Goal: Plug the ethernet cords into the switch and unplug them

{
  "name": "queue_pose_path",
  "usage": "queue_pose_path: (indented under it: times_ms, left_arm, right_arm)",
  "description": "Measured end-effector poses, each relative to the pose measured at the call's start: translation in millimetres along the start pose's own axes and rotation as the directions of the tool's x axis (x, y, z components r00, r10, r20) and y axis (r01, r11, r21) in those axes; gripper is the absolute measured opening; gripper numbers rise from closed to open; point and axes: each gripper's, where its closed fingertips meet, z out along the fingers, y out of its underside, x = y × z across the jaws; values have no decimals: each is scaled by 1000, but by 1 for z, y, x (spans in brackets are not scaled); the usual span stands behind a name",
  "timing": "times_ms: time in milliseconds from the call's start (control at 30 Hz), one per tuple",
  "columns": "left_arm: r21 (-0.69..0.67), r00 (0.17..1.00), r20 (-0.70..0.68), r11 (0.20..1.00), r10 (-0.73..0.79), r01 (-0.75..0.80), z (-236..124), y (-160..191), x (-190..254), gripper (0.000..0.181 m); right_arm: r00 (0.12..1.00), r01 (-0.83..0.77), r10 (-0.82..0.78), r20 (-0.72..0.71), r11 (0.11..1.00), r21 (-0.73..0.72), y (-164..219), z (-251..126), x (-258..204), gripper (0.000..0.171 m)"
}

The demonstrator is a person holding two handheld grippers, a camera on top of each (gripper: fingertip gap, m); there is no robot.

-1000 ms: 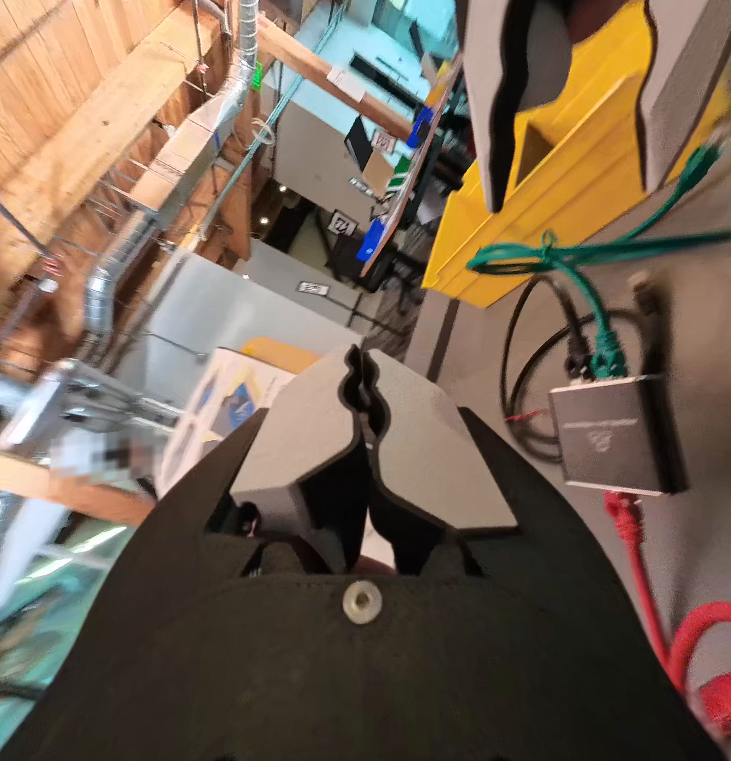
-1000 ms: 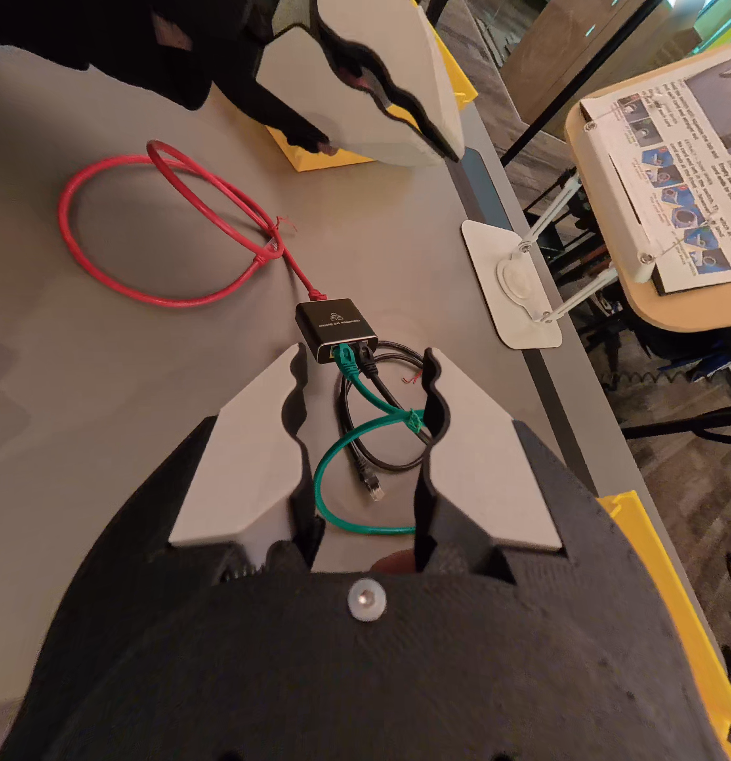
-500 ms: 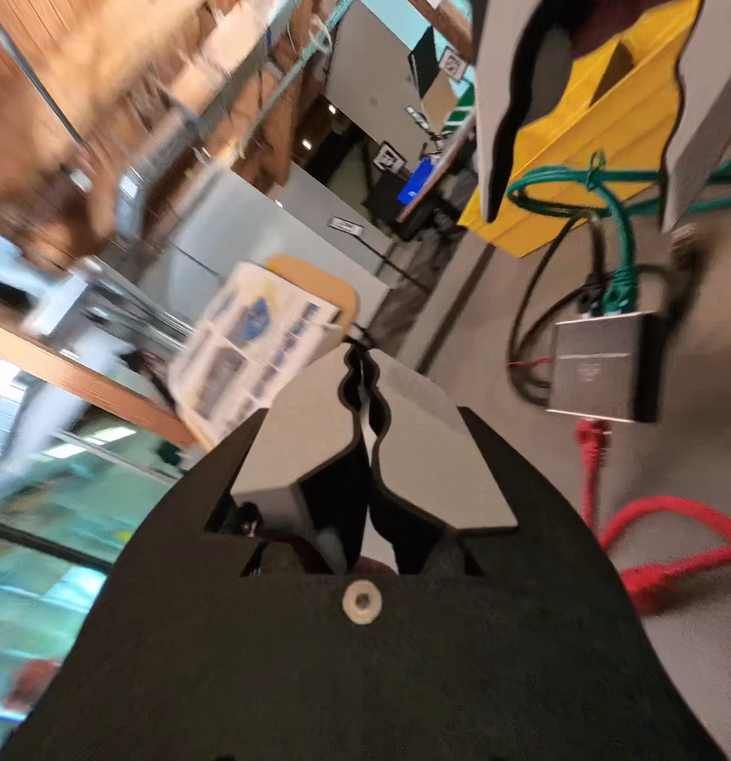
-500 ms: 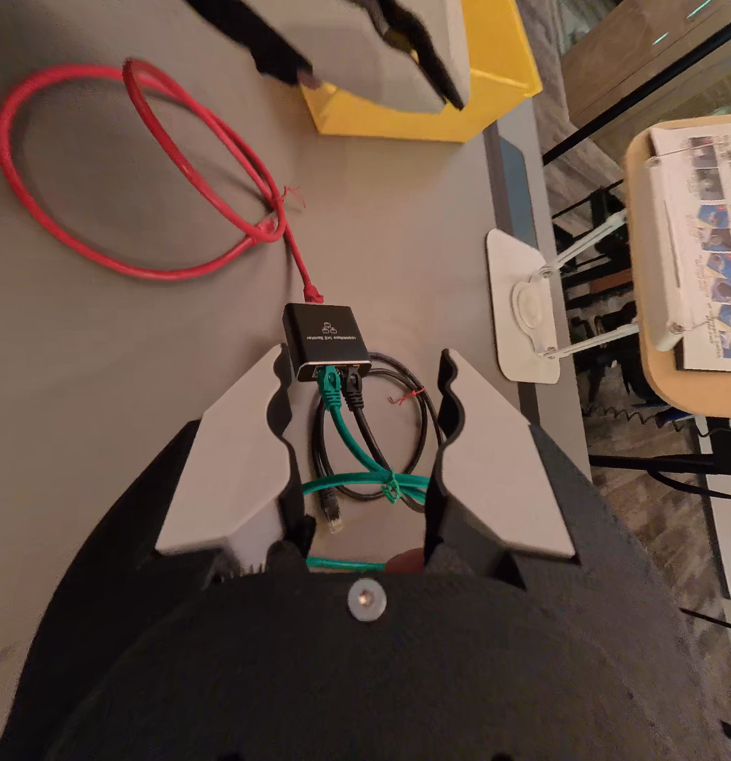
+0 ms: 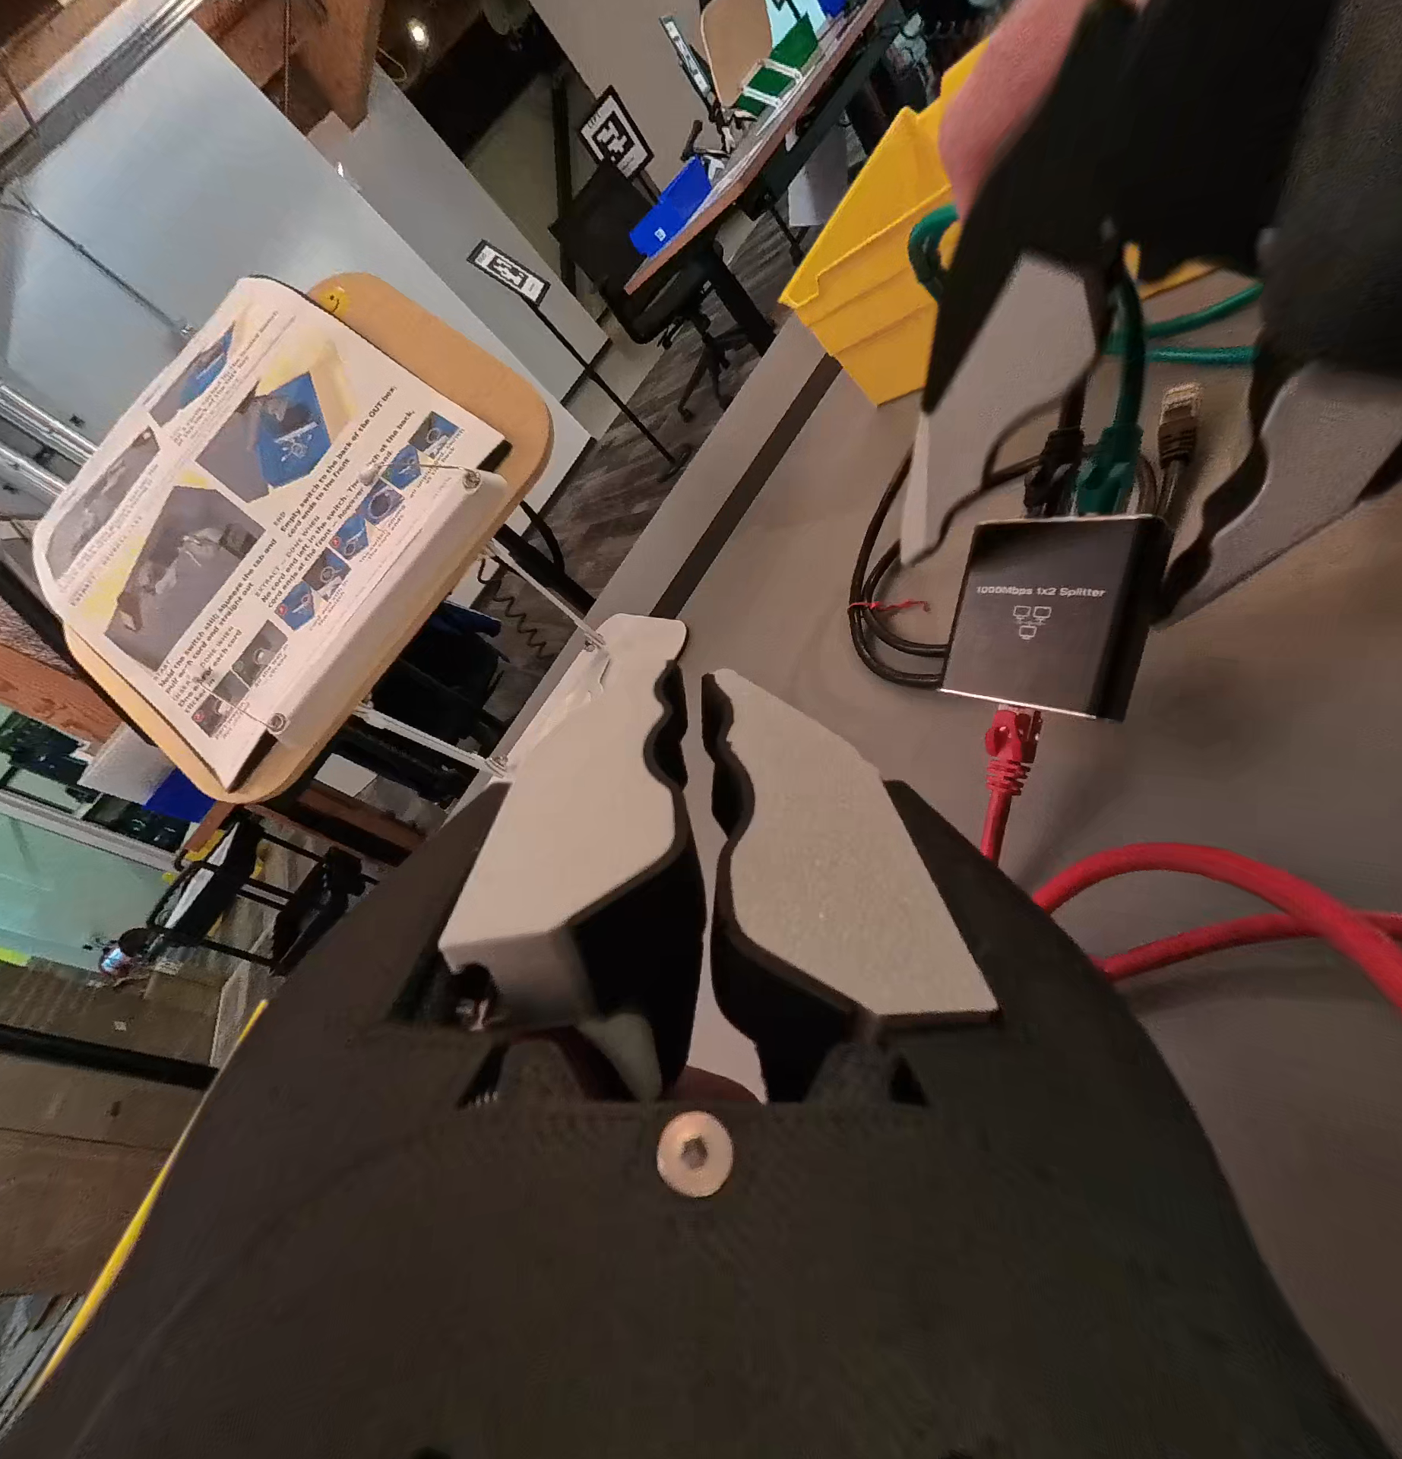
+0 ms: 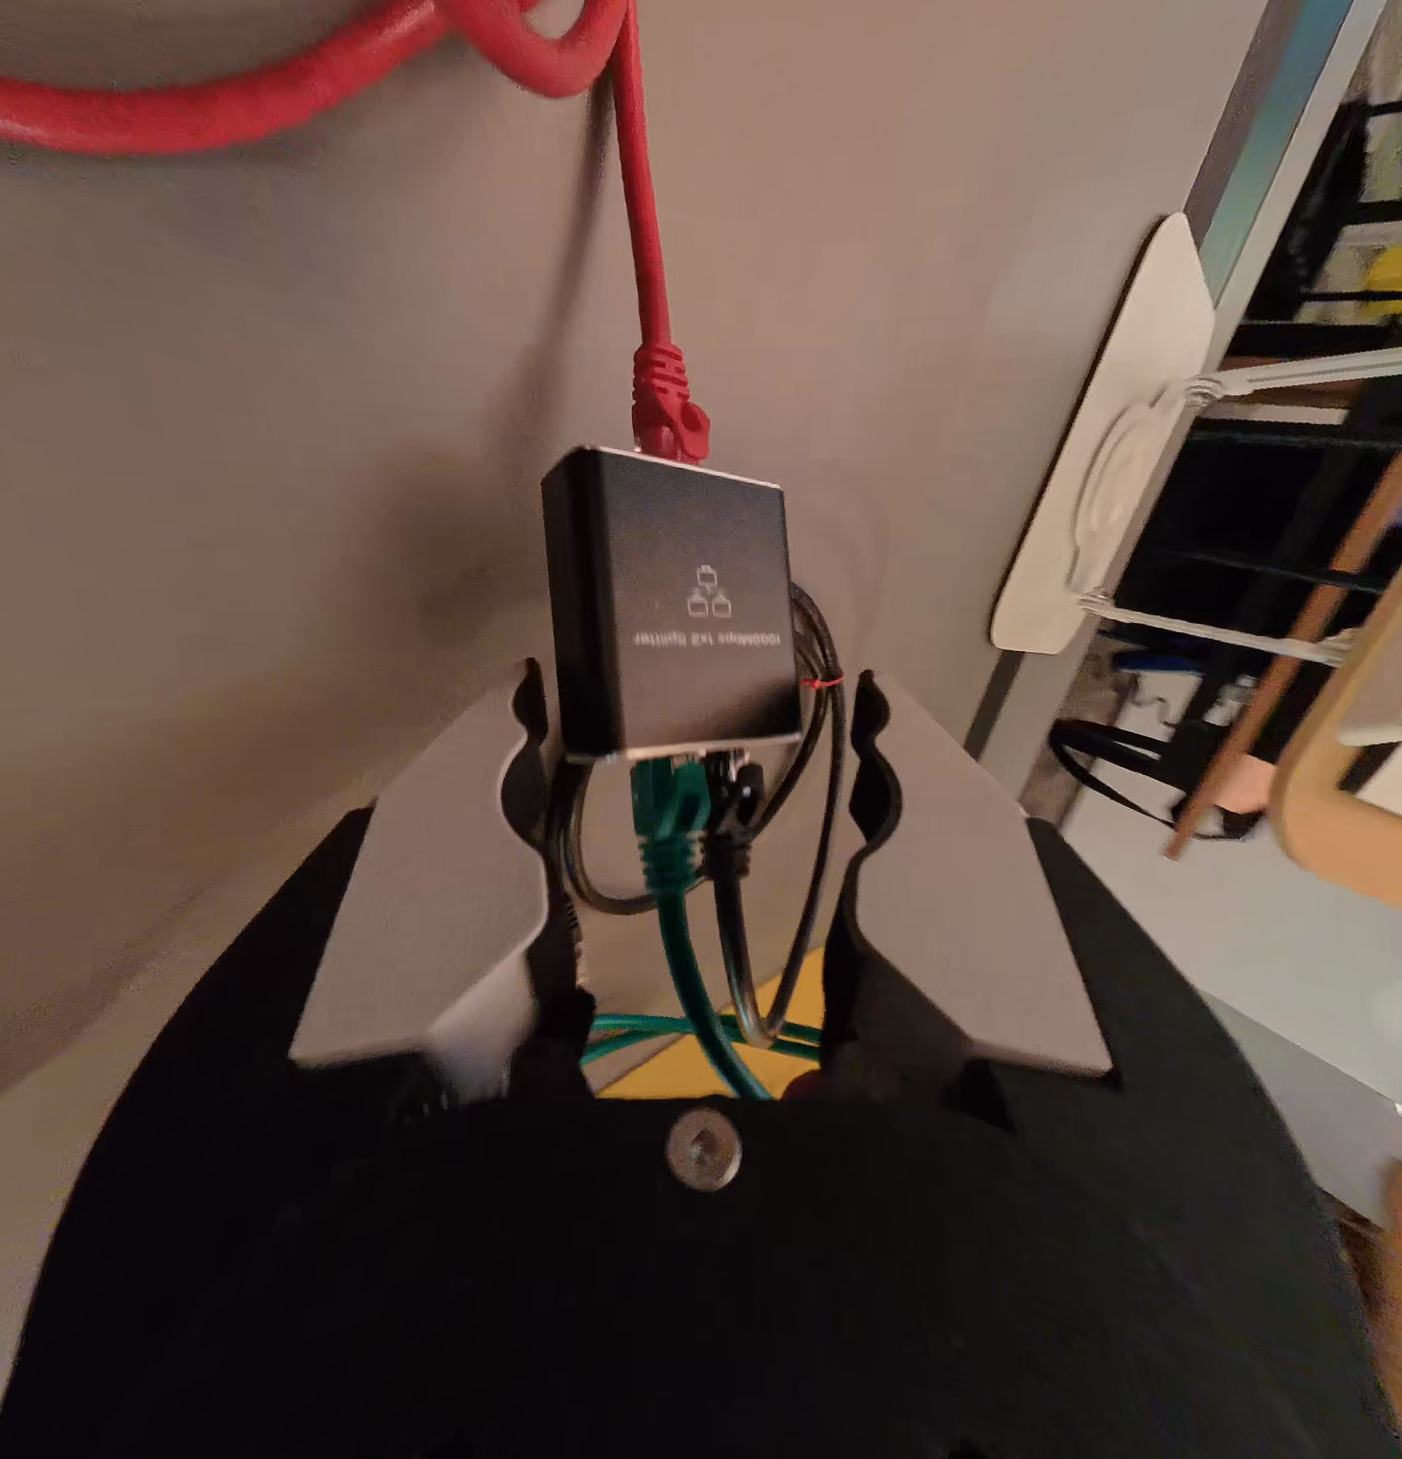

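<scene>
**Right gripper closes in on the switch**

The right gripper [image 6: 693, 695] has come much nearer than half a second ago: its spread jaws now straddle the near end of the black switch [image 6: 674, 600], where earlier they hung back over the cable loops. It grips nothing; the left finger [image 6: 453, 853] looks to be touching or just beside the switch's corner, I cannot tell which.

The switch lies on the grey table [image 6: 247, 474], as before. The green cord [image 6: 666, 813] and the black cord [image 6: 733, 821] are plugged side by side into its near face, and the red cord [image 6: 658, 379] into its far face, unchanged.

The left gripper [image 5: 691, 695] has swung down and left, so a stand holding a printed sheet [image 5: 263, 505] now fills its left side. Its jaws remain almost together, only a thin slit between them, holding nothing, near the table edge and apart from the switch [image 5: 1049, 616]. A yellow bin [image 5: 863, 308] sits far behind.
</scene>
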Motion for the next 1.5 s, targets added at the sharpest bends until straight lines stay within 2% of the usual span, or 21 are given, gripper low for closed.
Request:
queue_pose_path:
  times_ms: [67, 167, 300, 367, 533, 767, 967, 1167, 1367, 1500]
  left_arm:
    - [8, 1000, 2, 1000, -6, 6, 1, -2, -3, 1]
    - [26, 1000, 27, 1000, -14, 13, 0, -8, -14, 1]
    - [50, 997, 62, 998, -39, 36, -5, -17, -35, 1]
    - [61, 995, 81, 997, -59, 54, -9, -20, -47, 2]
    - [75, 986, 148, 995, -78, 68, -24, -26, -76, 1]
    - [92, 964, 250, 993, -90, 69, -52, -37, -120, 0]
    - [94, 953, 272, 989, -137, 116, -59, -28, -133, 0]
    - [90, 951, 275, 989, -140, 119, -58, -23, -135, 0]
    - [78, 950, 262, 985, -172, 157, -51, -9, -134, 0]
    - [65, 953, 251, 985, -169, 158, -47, -4, -130, 0]
  right_arm:
    - [994, 74, -80, -72, 993, -92, 4, 13, 2, 60]
    - [981, 126, -144, -133, 983, -136, 7, 28, 5, 59]
    - [994, 19, -21, -112, 1000, -20, 0, 16, 12, 58]
    - [997, -57, 60, -45, 996, 64, -5, 8, 12, 58]
    - [986, -145, 157, -63, 976, 165, -2, -22, 42, 58]
    - [923, -333, 375, -85, 890, 311, 32, -79, 106, 58]
    - [835, -445, 539, -108, 778, 444, 67, -139, 172, 58]
    - [679, -538, 727, -104, 588, 604, 124, -205, 253, 57]
    - [465, -566, 882, -76, 362, 741, 196, -250, 309, 57]
    - [306, -549, 952, -4, 180, 816, 246, -250, 308, 57]
